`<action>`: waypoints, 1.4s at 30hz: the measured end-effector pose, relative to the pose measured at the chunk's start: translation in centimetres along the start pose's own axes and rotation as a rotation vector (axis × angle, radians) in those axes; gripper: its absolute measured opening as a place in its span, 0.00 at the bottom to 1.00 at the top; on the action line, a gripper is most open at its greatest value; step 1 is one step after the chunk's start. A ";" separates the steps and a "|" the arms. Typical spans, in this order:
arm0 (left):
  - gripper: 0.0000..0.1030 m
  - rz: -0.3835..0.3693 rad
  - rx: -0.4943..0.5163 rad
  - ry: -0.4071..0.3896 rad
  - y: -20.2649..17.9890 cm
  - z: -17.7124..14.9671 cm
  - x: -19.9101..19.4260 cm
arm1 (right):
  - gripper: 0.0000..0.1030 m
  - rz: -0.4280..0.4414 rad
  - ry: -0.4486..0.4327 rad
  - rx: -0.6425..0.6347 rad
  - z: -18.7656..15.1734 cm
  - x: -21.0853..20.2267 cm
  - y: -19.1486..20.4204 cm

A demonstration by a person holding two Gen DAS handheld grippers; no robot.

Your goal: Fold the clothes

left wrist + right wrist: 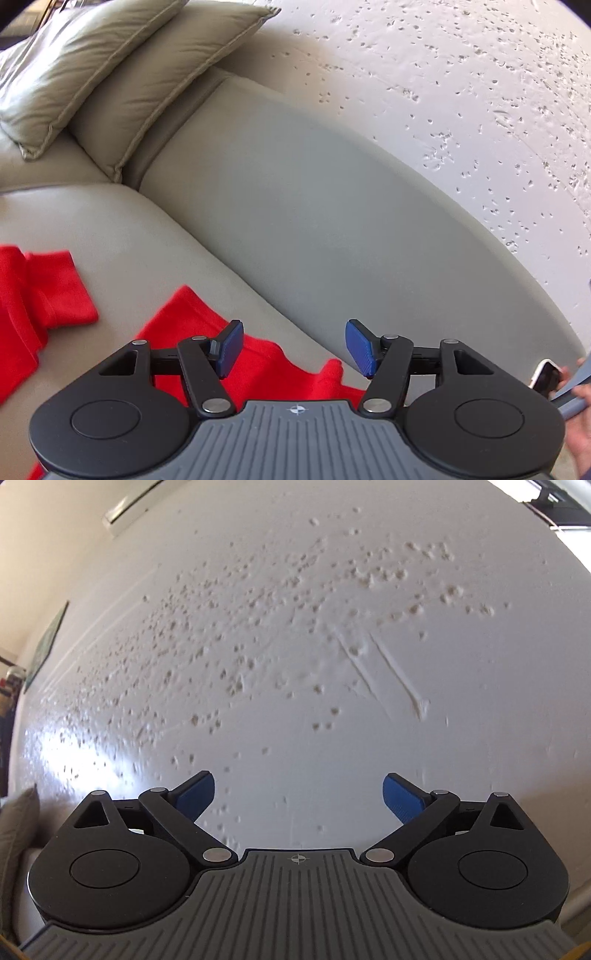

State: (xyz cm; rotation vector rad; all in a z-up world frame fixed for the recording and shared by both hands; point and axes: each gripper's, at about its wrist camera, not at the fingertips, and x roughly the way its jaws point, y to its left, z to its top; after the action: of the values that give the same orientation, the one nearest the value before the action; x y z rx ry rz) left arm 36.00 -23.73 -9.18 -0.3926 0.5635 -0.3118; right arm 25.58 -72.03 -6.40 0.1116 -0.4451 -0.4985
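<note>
A red garment (255,354) lies spread on the beige sofa seat (140,236), with one part at the far left (40,291) and another under my left gripper. My left gripper (293,347) is open and empty, hovering just above the garment's edge near the sofa back. My right gripper (298,797) is open and empty, raised and pointing at a white pitted wall (295,627). No clothing shows in the right wrist view.
The sofa backrest (314,206) runs diagonally behind the seat. Two beige cushions (110,62) lean at the upper left. The pitted wall (461,92) stands behind the sofa. A hand holding a phone-like object (546,376) shows at the right edge.
</note>
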 end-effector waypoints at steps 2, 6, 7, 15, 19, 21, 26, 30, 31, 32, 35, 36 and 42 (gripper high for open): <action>0.59 0.085 0.041 0.038 0.6 1.0 0.6 | 0.96 0.003 0.060 0.052 1.2 -0.3 0.8; 0.58 0.241 0.123 0.089 3.5 3.5 2.2 | 0.96 0.025 0.462 0.103 1.3 -1.5 3.4; 0.58 0.254 0.145 0.100 4.3 4.2 2.5 | 0.93 0.038 0.567 0.090 0.8 -2.1 4.3; 0.57 0.104 0.173 0.365 8.7 5.4 7.9 | 0.73 0.099 1.131 0.114 -7.6 -5.3 7.8; 0.55 0.028 0.170 0.350 8.9 4.4 9.7 | 0.67 0.010 1.225 0.253 -10.9 -3.8 5.5; 0.39 -0.044 0.170 0.343 8.5 4.4 10.1 | 0.61 0.031 1.223 0.287 -11.8 -3.5 5.1; 0.00 -0.044 0.293 0.326 7.1 3.9 9.8 | 0.43 0.159 1.258 0.280 -13.4 -3.6 6.5; 0.00 0.025 0.280 0.194 7.5 4.8 8.0 | 0.02 0.144 1.185 0.146 -12.3 -4.5 7.4; 0.00 0.052 0.281 0.162 7.6 5.0 7.7 | 0.02 0.130 1.149 0.129 -11.7 -4.7 7.3; 0.00 0.082 0.280 0.136 7.7 5.0 7.7 | 0.02 0.109 1.111 0.105 -11.0 -4.9 7.3; 0.00 0.162 0.229 0.155 8.9 4.8 9.1 | 0.02 0.040 1.065 0.032 -10.0 -3.6 7.7; 0.00 0.182 0.240 0.158 8.9 4.4 9.4 | 0.02 0.018 1.075 0.017 -10.2 -3.2 7.7; 0.20 0.273 0.328 0.152 7.4 3.9 9.1 | 0.13 -0.050 1.184 -0.009 -11.5 -2.9 6.9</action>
State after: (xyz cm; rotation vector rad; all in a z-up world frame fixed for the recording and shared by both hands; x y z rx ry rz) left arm 46.88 -19.73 -13.55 0.0264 0.6932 -0.1669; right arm 31.36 -64.62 -16.39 0.3795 0.7197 -0.4047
